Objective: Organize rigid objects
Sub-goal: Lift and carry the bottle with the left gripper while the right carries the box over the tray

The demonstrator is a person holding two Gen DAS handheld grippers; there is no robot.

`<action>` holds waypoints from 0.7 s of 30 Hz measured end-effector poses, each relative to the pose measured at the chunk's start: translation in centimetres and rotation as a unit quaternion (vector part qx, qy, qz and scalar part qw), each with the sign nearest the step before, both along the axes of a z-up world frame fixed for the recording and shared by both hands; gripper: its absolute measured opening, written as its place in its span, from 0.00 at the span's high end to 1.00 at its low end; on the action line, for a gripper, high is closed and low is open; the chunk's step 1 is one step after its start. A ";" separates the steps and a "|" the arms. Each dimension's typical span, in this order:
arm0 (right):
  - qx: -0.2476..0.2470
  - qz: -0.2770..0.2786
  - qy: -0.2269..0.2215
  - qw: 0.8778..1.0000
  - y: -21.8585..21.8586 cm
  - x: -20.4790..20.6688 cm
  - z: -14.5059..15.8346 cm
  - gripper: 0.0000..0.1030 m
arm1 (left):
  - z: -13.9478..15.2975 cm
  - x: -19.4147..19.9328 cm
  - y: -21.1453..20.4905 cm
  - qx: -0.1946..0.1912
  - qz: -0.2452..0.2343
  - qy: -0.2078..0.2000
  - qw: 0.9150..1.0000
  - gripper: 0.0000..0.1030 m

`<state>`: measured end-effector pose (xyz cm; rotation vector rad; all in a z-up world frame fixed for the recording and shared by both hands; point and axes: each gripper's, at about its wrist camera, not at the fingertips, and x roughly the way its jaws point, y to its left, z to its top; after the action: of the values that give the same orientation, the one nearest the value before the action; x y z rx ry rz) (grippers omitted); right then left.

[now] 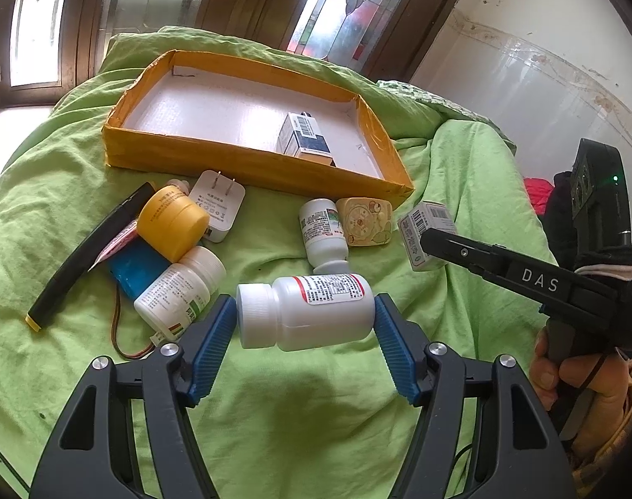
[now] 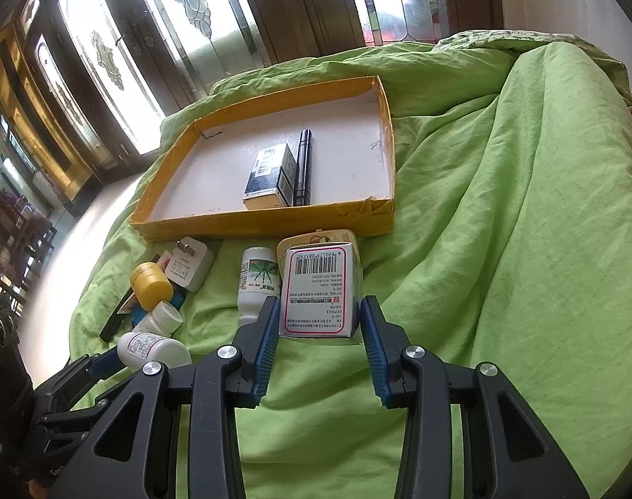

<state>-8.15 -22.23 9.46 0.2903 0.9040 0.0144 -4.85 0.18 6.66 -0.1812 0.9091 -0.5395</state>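
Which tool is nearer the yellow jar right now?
Left. The left tool, clamped on a white pill bottle, sits just right of the yellow jar. The right tool, gripping a barcoded box, is farther right, past the upright bottle.

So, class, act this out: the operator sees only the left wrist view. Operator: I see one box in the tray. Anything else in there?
Observer: Yes, a black pen lies right beside that box in the tray.
Operator: What is the right gripper doing?
Observer: The right gripper has a barcoded carton between both fingers, close to each; I cannot tell whether they touch.
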 end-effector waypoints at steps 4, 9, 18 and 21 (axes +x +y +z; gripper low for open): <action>0.000 0.004 0.000 1.000 0.1 0.0 -0.1 0.66 | -0.2 0.1 -0.1 0.005 0.002 0.003 1.000 0.35; -0.001 0.002 -0.002 1.000 0.2 -0.1 0.1 0.66 | -0.2 0.1 0.1 0.006 0.009 0.003 1.000 0.35; -0.008 0.003 -0.014 1.000 0.4 -0.3 0.8 0.66 | 0.0 0.0 0.4 0.001 0.010 0.000 1.000 0.35; -0.010 0.002 -0.014 1.000 0.4 -0.3 0.8 0.66 | 0.2 0.0 0.6 -0.002 0.011 -0.003 1.000 0.35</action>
<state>-8.48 -21.78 10.23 0.2693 0.8758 0.0140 -4.90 0.81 6.82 -0.1932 0.8983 -0.5211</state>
